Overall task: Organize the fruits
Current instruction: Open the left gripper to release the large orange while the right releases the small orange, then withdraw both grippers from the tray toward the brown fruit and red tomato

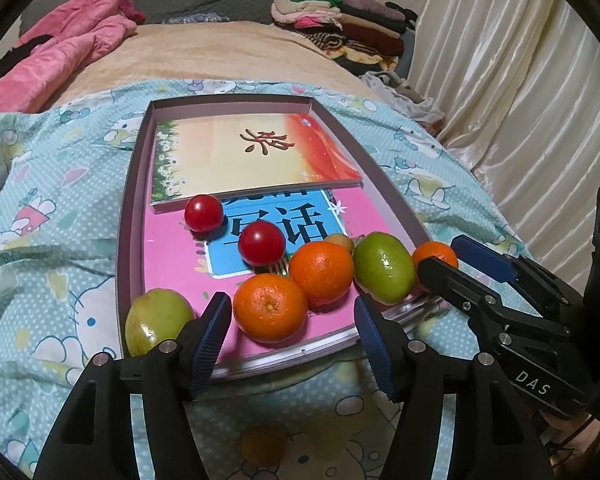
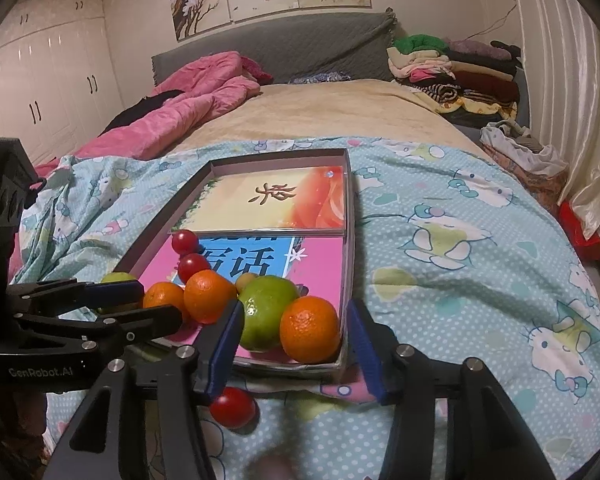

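Only right wrist view shows a loose cherry tomato [image 2: 233,407] on the bedspread [image 2: 460,280].

The left black two-finger gripper [image 1: 292,316] with blue ribbed pads points steeply downward, fingers [image 1: 212,332] apart and gripping nothing. Just beside it, the right black gripper [image 2: 292,332] likewise stands empty, fingers [image 2: 364,340] parted.
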Motion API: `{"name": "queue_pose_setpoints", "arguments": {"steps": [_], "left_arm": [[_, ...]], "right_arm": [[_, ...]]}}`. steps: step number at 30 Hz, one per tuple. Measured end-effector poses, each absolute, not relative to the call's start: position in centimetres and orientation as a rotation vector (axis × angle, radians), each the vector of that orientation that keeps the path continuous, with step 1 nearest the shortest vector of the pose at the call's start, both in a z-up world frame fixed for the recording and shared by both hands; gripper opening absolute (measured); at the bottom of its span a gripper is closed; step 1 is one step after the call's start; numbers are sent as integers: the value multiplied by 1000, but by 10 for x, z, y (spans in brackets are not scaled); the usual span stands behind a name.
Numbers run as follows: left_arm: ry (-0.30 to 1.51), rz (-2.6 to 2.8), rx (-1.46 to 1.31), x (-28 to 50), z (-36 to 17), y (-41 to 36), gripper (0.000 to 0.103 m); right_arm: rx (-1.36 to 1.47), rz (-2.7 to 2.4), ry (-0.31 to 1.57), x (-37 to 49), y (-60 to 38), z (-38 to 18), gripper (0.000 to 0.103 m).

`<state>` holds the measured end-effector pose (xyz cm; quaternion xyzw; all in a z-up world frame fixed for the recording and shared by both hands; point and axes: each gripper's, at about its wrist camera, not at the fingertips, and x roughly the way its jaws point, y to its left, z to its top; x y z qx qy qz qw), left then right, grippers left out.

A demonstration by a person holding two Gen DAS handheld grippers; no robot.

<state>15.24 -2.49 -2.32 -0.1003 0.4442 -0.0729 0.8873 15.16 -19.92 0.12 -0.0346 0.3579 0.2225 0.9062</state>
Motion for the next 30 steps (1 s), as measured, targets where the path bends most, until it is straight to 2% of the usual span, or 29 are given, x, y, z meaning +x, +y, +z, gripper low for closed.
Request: {"name": "queue_pose_setpoints", "arguments": {"steps": [3,14,18,24,30], "left_arm": [[915,-149,-207,152,-21,-25,66],[883,-128,-216,147,-14,-22,68],[866,-125,-222,143,-9,-19,76],[852,-111,-238,138,-1,-14,76],[843,-88,-246,132,3,-8,76]], "right_arm": [[-63,461,731,151,-201,3,55],[-36,442,706,152,-206,10,70],[-21,445,694,150,-208,12,73],[-23,455,669,146,-207,17,81],[-20,462,651,143,-208,21,82]]}}
